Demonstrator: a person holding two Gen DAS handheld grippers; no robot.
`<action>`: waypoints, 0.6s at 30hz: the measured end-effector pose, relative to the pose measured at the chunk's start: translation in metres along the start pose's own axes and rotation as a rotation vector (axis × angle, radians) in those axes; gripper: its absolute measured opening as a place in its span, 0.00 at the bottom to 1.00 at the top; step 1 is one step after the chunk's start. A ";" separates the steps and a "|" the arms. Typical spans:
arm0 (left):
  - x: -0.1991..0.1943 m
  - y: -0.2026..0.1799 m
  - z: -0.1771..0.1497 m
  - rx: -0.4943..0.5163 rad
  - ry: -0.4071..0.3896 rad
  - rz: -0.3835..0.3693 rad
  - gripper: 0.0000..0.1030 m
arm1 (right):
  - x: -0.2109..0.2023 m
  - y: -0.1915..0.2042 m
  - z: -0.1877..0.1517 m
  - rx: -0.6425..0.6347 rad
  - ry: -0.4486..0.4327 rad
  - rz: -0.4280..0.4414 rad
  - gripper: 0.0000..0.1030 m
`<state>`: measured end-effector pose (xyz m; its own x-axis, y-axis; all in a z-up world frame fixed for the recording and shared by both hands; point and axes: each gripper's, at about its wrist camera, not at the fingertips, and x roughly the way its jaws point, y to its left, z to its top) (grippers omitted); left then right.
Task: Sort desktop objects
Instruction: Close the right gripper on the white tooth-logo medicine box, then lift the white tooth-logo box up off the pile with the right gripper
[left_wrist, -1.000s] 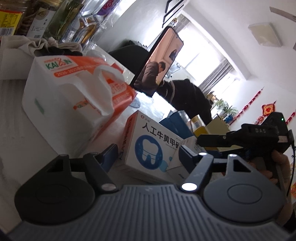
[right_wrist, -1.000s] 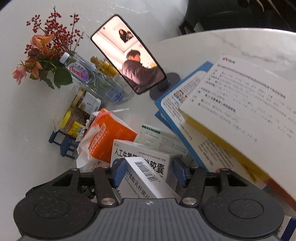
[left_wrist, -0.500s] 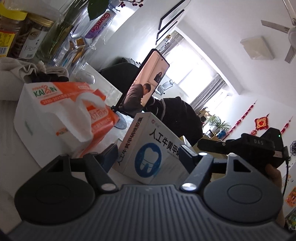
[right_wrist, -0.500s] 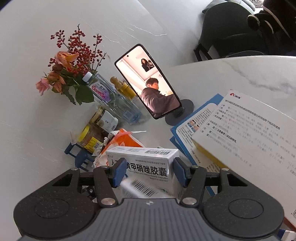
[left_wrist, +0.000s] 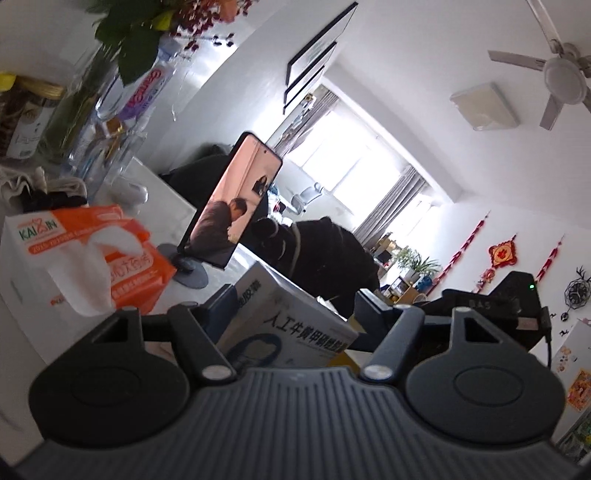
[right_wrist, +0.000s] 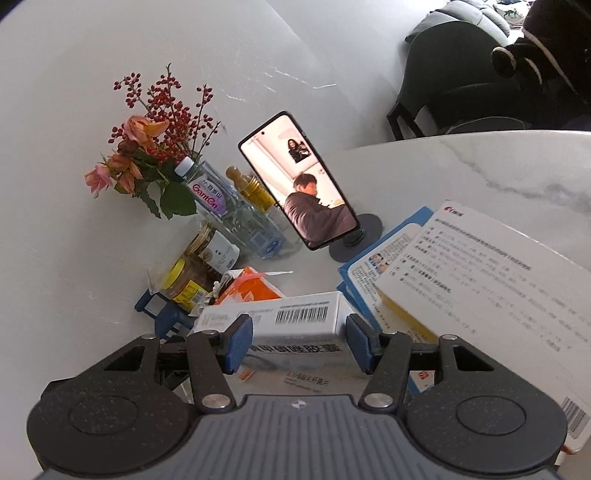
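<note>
Since a second ago both of my grippers have risen with their load: the white medicine box (right_wrist: 303, 317) with the barcode on its top face has come up off the white marble table (right_wrist: 480, 166), and in the left wrist view the tissue pack has dropped lower in the picture.

Nearest to me, my right gripper (right_wrist: 299, 343) has its blue pads pressed on the two ends of that box, jaws about half apart, the box filling the gap. My left gripper (left_wrist: 291, 314) holds the same white box with the blue tooth drawing (left_wrist: 288, 328) from another side; its left pad lies against the box, but I cannot tell whether the right pad touches. Its jaws stand a little over half open.

Just left of the box lies the orange-and-white soft tissue pack (left_wrist: 85, 254), one tissue sticking out. Right of the box, a white leaflet-printed carton (right_wrist: 491, 280) lies on a blue folder (right_wrist: 373, 273).

Beyond the box, the black smartphone (right_wrist: 299, 181) leans on its round grey stand (right_wrist: 364, 230), screen lit. Left of the phone stand a clear plastic water bottle (right_wrist: 221, 206), two jars (right_wrist: 199, 266) and a bunch of orange flowers and red berries (right_wrist: 147, 147).
</note>
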<state>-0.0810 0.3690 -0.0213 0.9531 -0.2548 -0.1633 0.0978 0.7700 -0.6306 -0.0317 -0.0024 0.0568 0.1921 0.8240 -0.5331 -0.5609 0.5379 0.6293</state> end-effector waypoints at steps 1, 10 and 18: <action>0.002 0.002 -0.002 -0.003 0.009 0.011 0.67 | 0.001 -0.001 -0.001 0.001 0.004 -0.003 0.58; -0.007 0.004 -0.011 -0.007 0.020 0.042 0.67 | -0.001 0.004 -0.010 -0.048 0.042 0.004 0.58; -0.009 0.013 -0.012 -0.034 0.018 0.041 0.63 | 0.004 0.015 -0.012 -0.196 0.073 -0.022 0.59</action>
<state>-0.0920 0.3745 -0.0373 0.9509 -0.2338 -0.2030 0.0484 0.7597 -0.6484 -0.0489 0.0069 0.0568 0.1511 0.7938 -0.5891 -0.7046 0.5044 0.4991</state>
